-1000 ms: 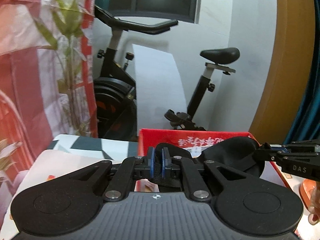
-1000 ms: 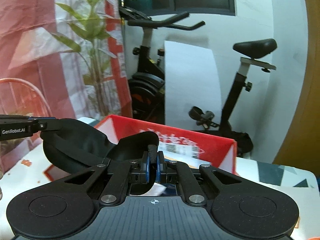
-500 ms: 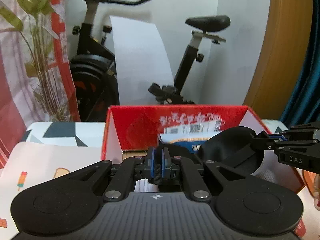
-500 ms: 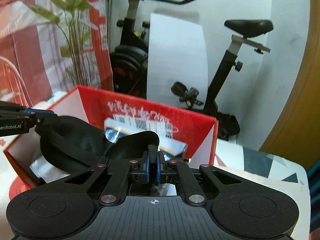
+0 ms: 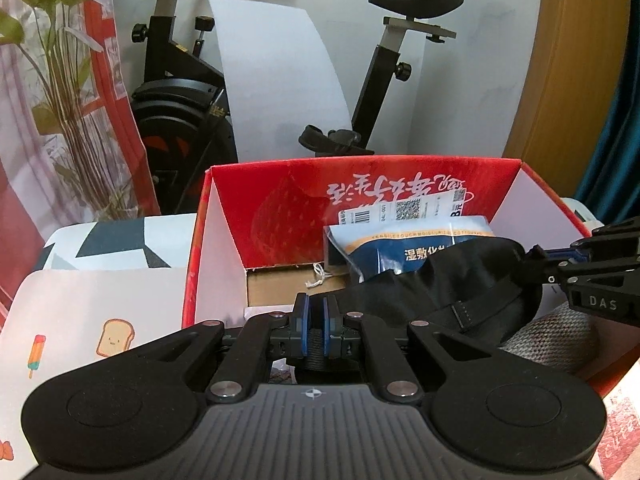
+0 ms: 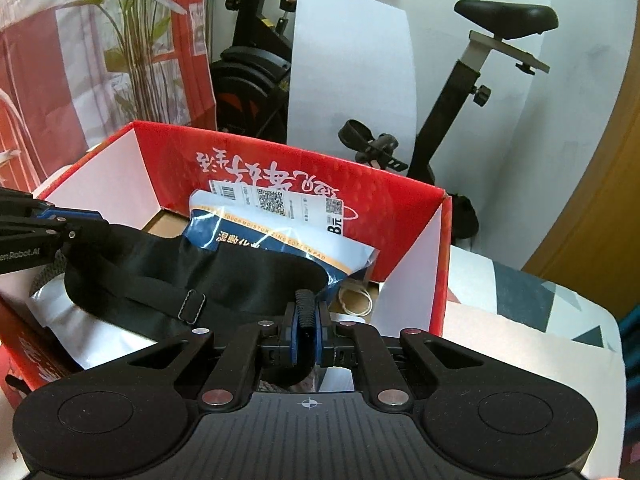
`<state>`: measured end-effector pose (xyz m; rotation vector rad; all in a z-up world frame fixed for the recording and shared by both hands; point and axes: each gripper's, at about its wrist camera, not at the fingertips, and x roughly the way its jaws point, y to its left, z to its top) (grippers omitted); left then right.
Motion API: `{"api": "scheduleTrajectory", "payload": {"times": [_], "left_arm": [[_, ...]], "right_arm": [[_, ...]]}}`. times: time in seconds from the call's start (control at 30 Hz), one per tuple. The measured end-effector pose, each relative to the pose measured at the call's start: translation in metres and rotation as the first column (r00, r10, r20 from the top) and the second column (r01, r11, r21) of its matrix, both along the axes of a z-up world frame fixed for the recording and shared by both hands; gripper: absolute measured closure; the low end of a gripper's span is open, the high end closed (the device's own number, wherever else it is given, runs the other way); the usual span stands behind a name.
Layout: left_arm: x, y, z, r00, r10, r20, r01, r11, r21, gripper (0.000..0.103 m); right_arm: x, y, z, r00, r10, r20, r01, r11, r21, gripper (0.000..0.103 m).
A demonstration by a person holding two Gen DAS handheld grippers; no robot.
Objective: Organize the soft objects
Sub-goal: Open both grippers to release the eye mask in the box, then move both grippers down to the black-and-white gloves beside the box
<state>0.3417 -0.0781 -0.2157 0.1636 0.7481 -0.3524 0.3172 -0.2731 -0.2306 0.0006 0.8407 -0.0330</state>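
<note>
A black soft eye mask (image 5: 452, 284) with a strap hangs stretched between both grippers over the open red box (image 5: 280, 196). My left gripper (image 5: 315, 326) is shut on one end of it. My right gripper (image 6: 305, 328) is shut on the other end (image 6: 224, 276). In the left wrist view the right gripper (image 5: 560, 264) comes in from the right edge. In the right wrist view the left gripper (image 6: 60, 228) comes in from the left, over the red box (image 6: 384, 208). The mask sits low inside the box, above a blue and white cotton pad pack (image 5: 400, 240) and a grey knitted item (image 5: 556, 340).
A white packet (image 6: 104, 328) and a loop of string (image 6: 356, 300) lie in the box. The box stands on a table with a patterned cloth (image 5: 100, 292). An exercise bike (image 5: 380, 64), a white board (image 5: 280, 80) and a plant (image 5: 68, 92) stand behind.
Both grippers have moved forward and down with the mask, from above the box's near edge to inside it. The box interior and its contents now show.
</note>
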Motion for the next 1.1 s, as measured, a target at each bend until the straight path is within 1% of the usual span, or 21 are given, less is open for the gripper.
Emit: {"api": "scheduleTrajectory", "payload": {"times": [0.07, 0.1, 0.13, 0.17, 0.23, 0.27, 0.33, 0.37, 0.4, 0.47, 0.5, 0.53, 0.57, 0.63, 0.67, 0.73, 0.83, 1.1], "left_arm": [[0.0, 0.0, 0.0, 1.0, 0.0, -0.001, 0.0, 1.0, 0.009, 0.095], [0.0, 0.0, 0.0, 1.0, -0.001, -0.001, 0.001, 1.0, 0.013, 0.094], [0.0, 0.001, 0.001, 1.0, -0.004, -0.002, 0.004, 1.0, 0.015, 0.091], [-0.001, 0.001, 0.002, 1.0, -0.005, 0.0, 0.005, 1.0, 0.017, 0.089], [-0.003, 0.002, 0.006, 1.0, -0.016, 0.004, 0.016, 1.0, 0.014, 0.075], [-0.005, 0.003, 0.008, 1.0, -0.022, 0.01, 0.022, 1.0, 0.01, 0.071], [-0.01, 0.004, 0.014, 0.999, -0.031, 0.03, 0.03, 1.0, 0.003, 0.055], [-0.012, 0.004, 0.017, 0.999, -0.035, 0.04, 0.035, 0.999, 0.002, 0.052], [-0.015, 0.004, 0.021, 0.998, -0.038, 0.052, 0.038, 0.999, 0.001, 0.046], [-0.022, 0.004, 0.028, 0.996, -0.048, 0.075, 0.048, 0.999, -0.004, 0.04], [-0.026, 0.004, 0.031, 0.995, -0.052, 0.086, 0.053, 0.999, -0.006, 0.036], [-0.03, 0.005, 0.034, 0.994, -0.055, 0.095, 0.056, 0.998, -0.008, 0.031], [-0.033, 0.006, 0.037, 0.993, -0.055, 0.104, 0.057, 0.998, -0.01, 0.028], [-0.041, 0.009, 0.042, 0.991, -0.055, 0.124, 0.057, 0.998, -0.013, 0.015], [-0.045, 0.011, 0.044, 0.99, -0.056, 0.132, 0.058, 0.998, -0.012, 0.012], [-0.053, 0.014, 0.048, 0.988, -0.058, 0.144, 0.06, 0.998, -0.008, 0.004], [-0.066, 0.022, 0.053, 0.986, -0.056, 0.16, 0.058, 0.998, -0.01, 0.0], [-0.094, 0.053, 0.058, 0.984, -0.004, 0.18, 0.011, 0.999, -0.035, 0.0]], "right_arm": [[0.001, 0.0, 0.0, 1.0, 0.0, -0.006, 0.0, 1.0, -0.007, 0.092], [0.001, 0.0, 0.0, 1.0, -0.001, -0.009, 0.001, 1.0, -0.011, 0.087], [0.002, -0.001, 0.001, 1.0, -0.004, -0.011, 0.004, 1.0, -0.013, 0.084], [0.002, 0.0, 0.001, 1.0, -0.007, -0.011, 0.007, 1.0, -0.016, 0.083], [0.001, 0.001, 0.003, 1.0, -0.012, -0.007, 0.012, 1.0, -0.021, 0.077], [0.0, 0.002, 0.005, 1.0, -0.013, 0.0, 0.013, 1.0, -0.023, 0.074], [-0.002, 0.004, 0.009, 1.0, -0.017, 0.015, 0.017, 0.999, -0.037, 0.063], [-0.004, 0.005, 0.012, 1.0, -0.016, 0.026, 0.017, 0.999, -0.04, 0.059], [-0.005, 0.005, 0.016, 0.999, -0.017, 0.036, 0.018, 0.999, -0.038, 0.053], [-0.008, 0.006, 0.023, 0.998, -0.019, 0.055, 0.021, 0.999, -0.037, 0.05], [-0.01, 0.006, 0.026, 0.998, -0.018, 0.061, 0.02, 0.999, -0.038, 0.045], [-0.012, 0.008, 0.03, 0.998, -0.017, 0.067, 0.02, 0.999, -0.04, 0.039], [-0.013, 0.008, 0.033, 0.997, -0.018, 0.072, 0.021, 0.999, -0.042, 0.035], [-0.018, 0.011, 0.039, 0.996, -0.019, 0.085, 0.023, 0.999, -0.045, 0.025], [-0.02, 0.012, 0.042, 0.996, -0.017, 0.09, 0.021, 0.999, -0.044, 0.022], [-0.024, 0.016, 0.046, 0.995, -0.013, 0.095, 0.017, 0.999, -0.043, 0.008], [-0.032, 0.023, 0.05, 0.994, -0.007, 0.11, 0.012, 0.999, -0.038, 0.0], [-0.05, 0.04, 0.054, 0.99, -0.012, 0.14, 0.012, 1.0, -0.002, 0.0]]}}
